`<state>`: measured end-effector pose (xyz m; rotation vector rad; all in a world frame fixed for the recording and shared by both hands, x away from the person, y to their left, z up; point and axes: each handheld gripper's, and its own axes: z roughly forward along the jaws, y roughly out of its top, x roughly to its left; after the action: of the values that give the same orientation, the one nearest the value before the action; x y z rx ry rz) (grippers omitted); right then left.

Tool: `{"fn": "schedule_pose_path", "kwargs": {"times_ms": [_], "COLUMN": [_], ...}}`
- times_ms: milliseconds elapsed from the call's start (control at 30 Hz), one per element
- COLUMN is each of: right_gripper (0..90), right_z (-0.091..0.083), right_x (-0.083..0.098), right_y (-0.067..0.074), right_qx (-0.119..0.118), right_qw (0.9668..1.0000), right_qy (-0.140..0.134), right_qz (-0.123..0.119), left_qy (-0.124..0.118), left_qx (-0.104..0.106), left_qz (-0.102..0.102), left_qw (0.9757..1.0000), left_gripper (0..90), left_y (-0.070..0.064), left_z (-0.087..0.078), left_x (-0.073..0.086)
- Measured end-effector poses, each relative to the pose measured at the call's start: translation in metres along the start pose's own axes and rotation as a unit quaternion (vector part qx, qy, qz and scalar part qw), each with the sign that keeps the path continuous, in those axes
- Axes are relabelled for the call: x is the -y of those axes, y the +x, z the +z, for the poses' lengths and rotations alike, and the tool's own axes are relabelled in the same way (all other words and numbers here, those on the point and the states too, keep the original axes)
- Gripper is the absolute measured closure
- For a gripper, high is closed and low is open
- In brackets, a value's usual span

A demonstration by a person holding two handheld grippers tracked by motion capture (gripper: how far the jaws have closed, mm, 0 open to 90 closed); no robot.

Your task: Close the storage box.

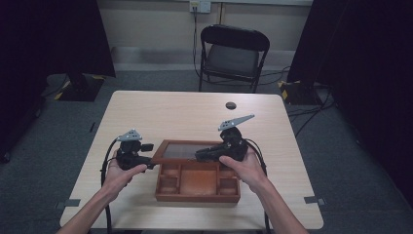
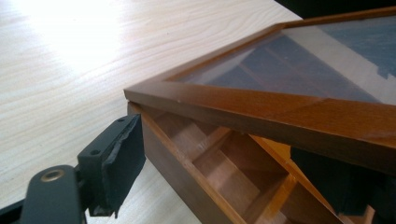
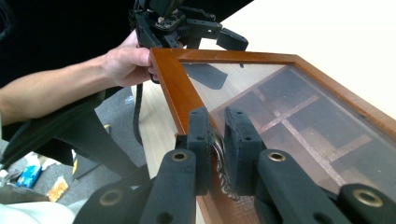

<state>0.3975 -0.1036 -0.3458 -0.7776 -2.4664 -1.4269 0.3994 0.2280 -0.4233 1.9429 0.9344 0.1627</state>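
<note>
Two grippers work one wooden compartment box (image 1: 197,187), which sits near the front edge of the table (image 1: 146,107), about mid-width. Its glass-paned lid (image 1: 187,150) is raised partway, hinge side toward the far edge.

Right gripper (image 3: 218,154): jaws pressed onto the lid's wooden frame rail, pinching it w/ almost no gap. Left gripper (image 2: 219,158): jaws spread, one outside the box's left wall, the other under the lid's corner; not closed on anything, judging from the left gripper view.

Risks, as I judge them:
- Lid hangs on a single pinch at the frame edge. Slip there & it drops shut; the glass could crack, or the frame could land on the left jaw sitting below it.
- Left jaw beneath the corner may lever the lid sideways if it lifts unevenly w/ the right, straining the hinges.
- Box isn't held down; a hard upward pull could tip or drag it toward the front edge.
- Pads touching the glass rather than wood would grip poorly.
</note>
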Motion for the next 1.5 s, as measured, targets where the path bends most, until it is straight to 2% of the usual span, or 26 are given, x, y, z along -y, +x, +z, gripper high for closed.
{"fn": "schedule_pose_path", "kwargs": {"times_ms": [33, 167, 467, 567, 700, 733, 833, 867, 967, 1000, 1067, 1100, 1267, 1433, 1500], "right_gripper": [81.6, 81.6, 81.5, 81.6, 81.7, 81.7, 81.7, 81.7, 81.7, 81.7, 81.8, 81.8, 81.8, 81.7, 81.7], "right_z": [0.000, 0.000, 0.003, 0.004, 0.004, 0.004, 0.004, 0.005, 0.006, 0.006, 0.006, 0.007, 0.008, 0.010, 0.014], "right_x": [0.001, 0.003, 0.009, 0.008, 0.008, 0.009, 0.009, 0.009, 0.010, 0.010, 0.010, 0.011, 0.012, 0.016, 0.021], "right_y": [-0.001, -0.004, -0.002, 0.000, 0.002, 0.002, 0.001, 0.002, 0.002, 0.002, 0.002, 0.002, 0.003, 0.004, 0.005], "right_qx": [-0.002, 0.000, 0.004, 0.008, 0.015, 0.013, 0.013, 0.014, 0.013, 0.013, 0.013, 0.012, 0.015, 0.016, 0.016], "right_qw": [1.0000, 1.0000, 0.9998, 0.9996, 0.9994, 0.9994, 0.9994, 0.9992, 0.9992, 0.9992, 0.9991, 0.9990, 0.9986, 0.9985, 0.9980], "right_qy": [0.002, 0.003, 0.019, 0.025, 0.029, 0.030, 0.030, 0.033, 0.036, 0.035, 0.036, 0.038, 0.047, 0.048, 0.057], "right_qz": [0.002, 0.002, 0.000, -0.008, -0.013, -0.013, -0.013, -0.014, -0.014, -0.014, -0.016, -0.018, -0.021, -0.023, -0.023], "left_qy": [-0.001, 0.002, 0.019, 0.025, 0.027, 0.023, 0.025, 0.029, 0.030, 0.030, 0.030, 0.033, 0.035, 0.036, 0.039], "left_qx": [0.004, 0.007, -0.002, 0.010, 0.004, 0.006, 0.003, -0.003, -0.013, -0.023, -0.026, -0.035, -0.043, -0.057, -0.066], "left_qz": [-0.004, 0.003, 0.016, 0.009, 0.013, 0.005, -0.002, 0.002, -0.005, -0.008, -0.011, -0.011, -0.014, -0.018, -0.023], "left_qw": [1.0000, 1.0000, 0.9997, 0.9996, 0.9996, 0.9997, 0.9997, 0.9996, 0.9995, 0.9992, 0.9992, 0.9988, 0.9983, 0.9976, 0.9968], "left_gripper": [17.7, 18.1, 18.5, 19.0, 18.9, 19.1, 19.4, 19.6, 19.6, 19.7, 19.7, 19.7, 19.9, 20.1, 20.1], "left_y": [-0.001, -0.002, -0.001, 0.000, 0.001, 0.004, 0.007, 0.009, 0.015, 0.019, 0.022, 0.027, 0.035, 0.042, 0.046], "left_z": [0.001, 0.002, 0.004, 0.007, 0.006, 0.006, 0.005, 0.004, 0.001, -0.001, -0.002, -0.005, -0.012, -0.020, -0.022], "left_x": [0.000, 0.000, 0.004, 0.006, 0.006, 0.007, 0.008, 0.008, 0.010, 0.010, 0.010, 0.010, 0.011, 0.016, 0.019]}}
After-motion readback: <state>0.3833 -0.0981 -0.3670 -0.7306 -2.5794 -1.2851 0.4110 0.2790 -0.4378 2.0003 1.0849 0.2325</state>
